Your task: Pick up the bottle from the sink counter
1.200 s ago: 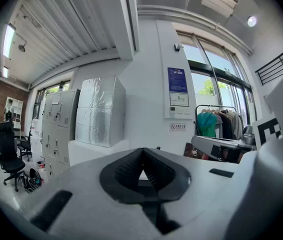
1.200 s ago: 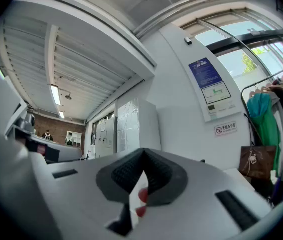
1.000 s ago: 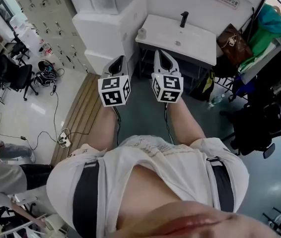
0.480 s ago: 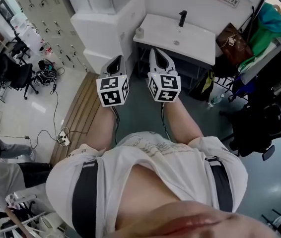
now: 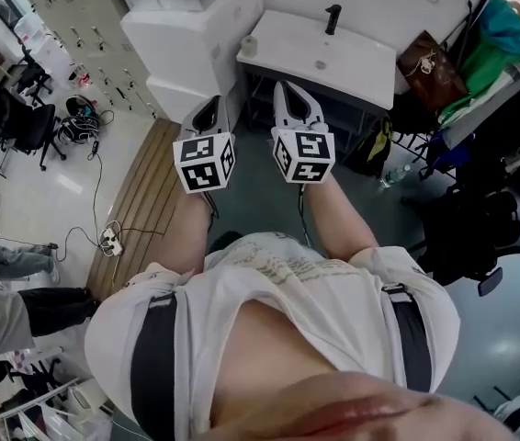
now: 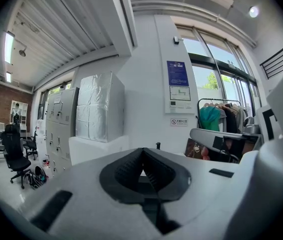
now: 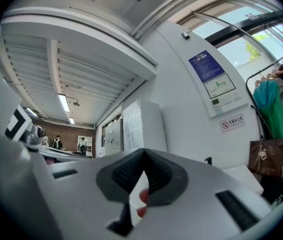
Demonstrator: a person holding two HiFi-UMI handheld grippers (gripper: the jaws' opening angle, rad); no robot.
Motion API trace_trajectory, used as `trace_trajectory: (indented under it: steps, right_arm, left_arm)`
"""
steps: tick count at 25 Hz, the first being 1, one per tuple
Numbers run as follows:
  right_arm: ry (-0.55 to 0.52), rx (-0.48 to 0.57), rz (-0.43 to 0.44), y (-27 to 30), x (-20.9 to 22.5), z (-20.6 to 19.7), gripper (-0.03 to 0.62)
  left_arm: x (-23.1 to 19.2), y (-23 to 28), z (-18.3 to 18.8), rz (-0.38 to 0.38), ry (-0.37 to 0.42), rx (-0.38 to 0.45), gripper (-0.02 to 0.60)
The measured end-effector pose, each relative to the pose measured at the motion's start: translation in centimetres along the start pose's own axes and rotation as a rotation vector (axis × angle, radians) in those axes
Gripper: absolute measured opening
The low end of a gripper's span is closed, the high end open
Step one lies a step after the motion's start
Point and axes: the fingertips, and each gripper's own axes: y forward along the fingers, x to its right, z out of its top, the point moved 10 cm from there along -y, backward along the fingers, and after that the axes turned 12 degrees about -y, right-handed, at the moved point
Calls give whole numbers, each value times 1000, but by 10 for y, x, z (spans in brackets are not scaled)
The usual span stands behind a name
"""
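Observation:
A small pale bottle (image 5: 249, 46) stands on the left end of the white sink counter (image 5: 361, 62), left of the black faucet (image 5: 333, 18). In the head view both grippers are held out in front of the person's body, pointing at the counter and still short of it. My left gripper (image 5: 212, 108) is shut and empty, below and left of the bottle. My right gripper (image 5: 285, 88) is shut and empty too, just below the counter's front edge. In the left gripper view the jaws (image 6: 142, 150) meet at their tips, with the faucet (image 6: 157, 145) beyond. The bottle is hidden in both gripper views.
A white cabinet block (image 5: 196, 44) stands left of the sink. A brown bag (image 5: 432, 67) and a rack of hanging clothes (image 5: 494, 53) are on the right. Wooden floor boards (image 5: 145, 200), cables and office chairs (image 5: 21, 122) lie to the left. People stand at the far left.
The person has stepped toward the sink: the counter and bottle sit nearer and higher in the head view. Both grippers have edged forward with the body and stay shut.

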Motion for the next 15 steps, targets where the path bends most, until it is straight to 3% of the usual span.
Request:
trace_trajectory:
  steps: [9, 15]
  right_arm:
    - [24, -27, 15, 17, 4, -24, 21]
    - [26, -29, -11, 49, 14, -33, 21]
  left_arm:
    - [-7, 18, -12, 18, -14, -15, 21]
    - [-19, 56, -8, 0, -5, -10, 21]
